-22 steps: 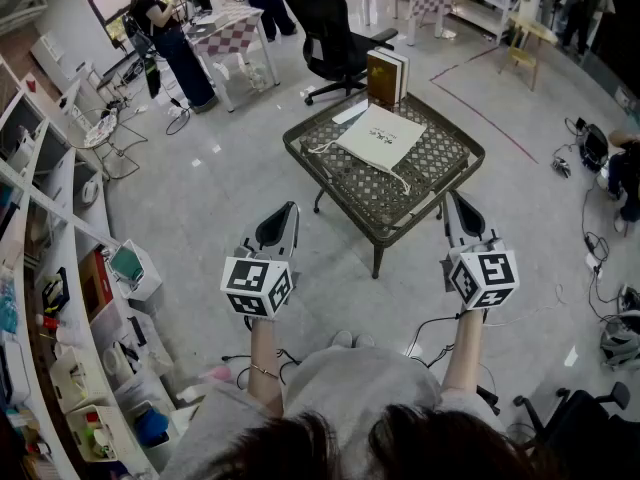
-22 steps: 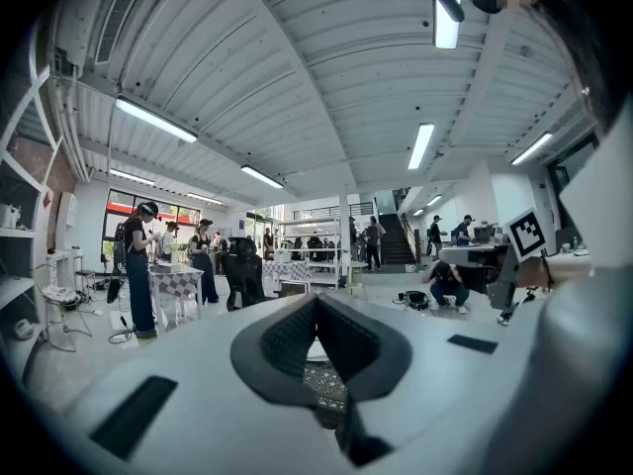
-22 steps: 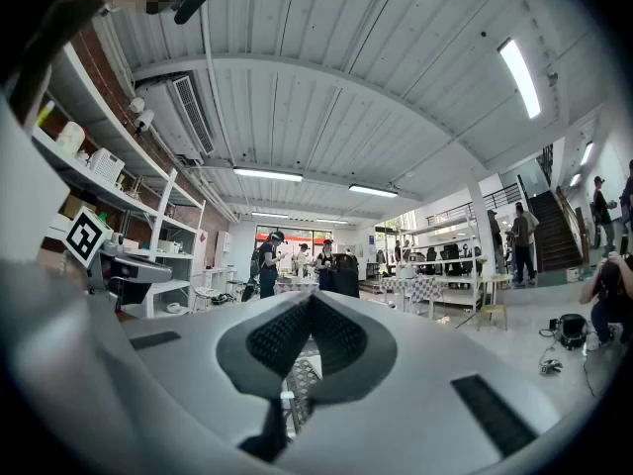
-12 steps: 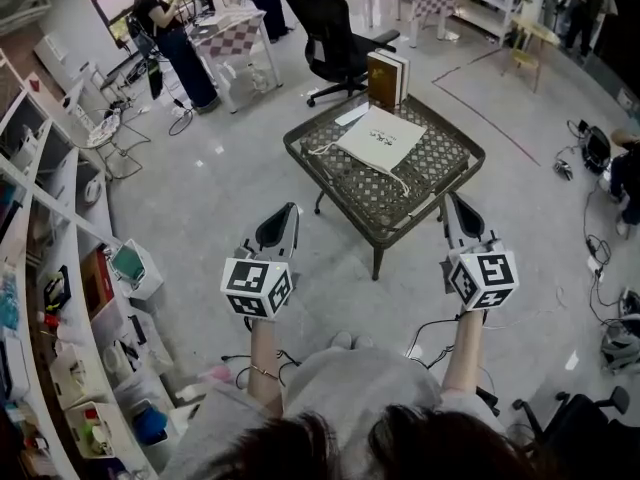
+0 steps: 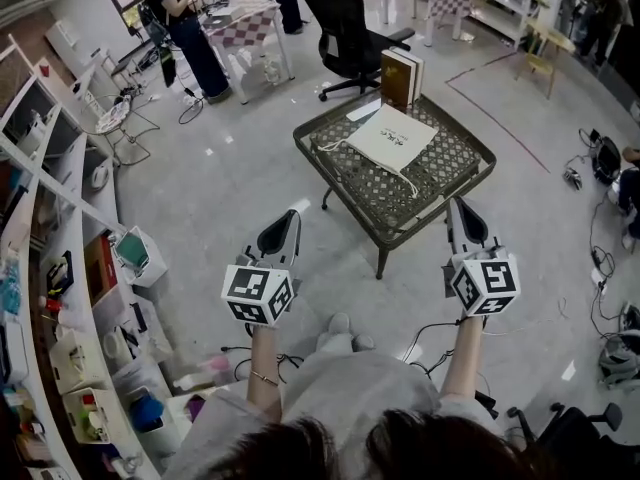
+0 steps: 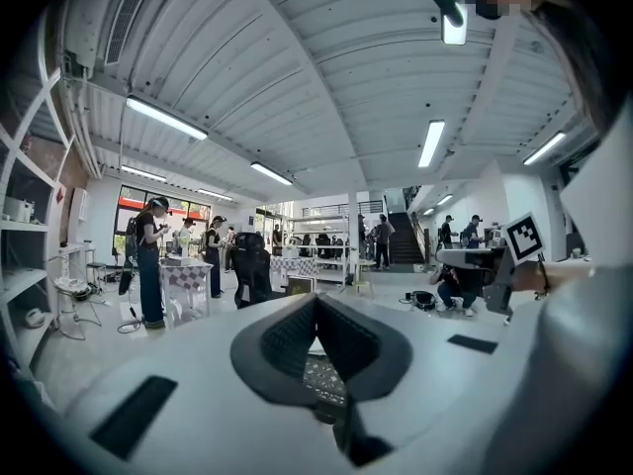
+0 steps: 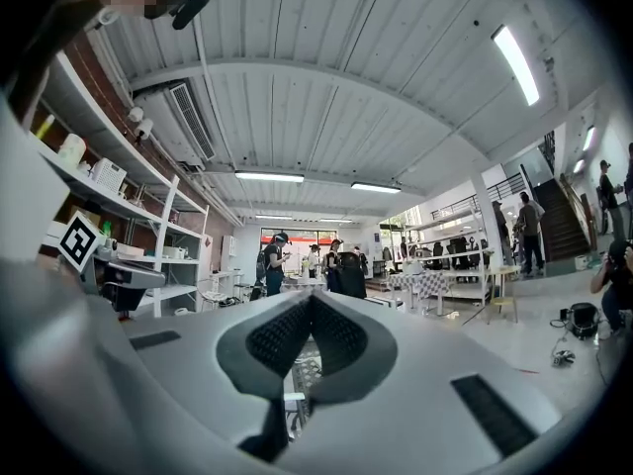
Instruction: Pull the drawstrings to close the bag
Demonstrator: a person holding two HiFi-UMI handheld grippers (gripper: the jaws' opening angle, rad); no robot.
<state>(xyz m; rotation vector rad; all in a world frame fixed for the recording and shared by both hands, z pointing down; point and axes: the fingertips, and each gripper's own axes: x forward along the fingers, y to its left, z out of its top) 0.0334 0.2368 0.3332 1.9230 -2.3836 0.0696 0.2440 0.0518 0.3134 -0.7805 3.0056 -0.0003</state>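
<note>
A cream drawstring bag (image 5: 391, 138) lies flat on the low dark wicker table (image 5: 470, 163), its white cords (image 5: 330, 147) trailing off to the left and toward the front. My left gripper (image 5: 289, 218) is held in the air well short of the table, jaws shut and empty. My right gripper (image 5: 460, 206) hovers beside the table's near right edge, also shut with nothing in it. In the left gripper view the shut jaws (image 6: 316, 300) point toward the table; the right gripper view shows its jaws (image 7: 311, 299) closed too.
Two books (image 5: 401, 75) stand at the table's far edge. A black office chair (image 5: 349, 32) stands behind it. White shelving (image 5: 55, 268) full of items lines the left. People (image 5: 187, 26) work at a checkered table (image 5: 245, 23) at the back. Cables (image 5: 598, 258) lie on the floor at right.
The view has shifted slightly, so the table and room sit a little further right and lower. Both grippers keep their pose, shut and apart.
</note>
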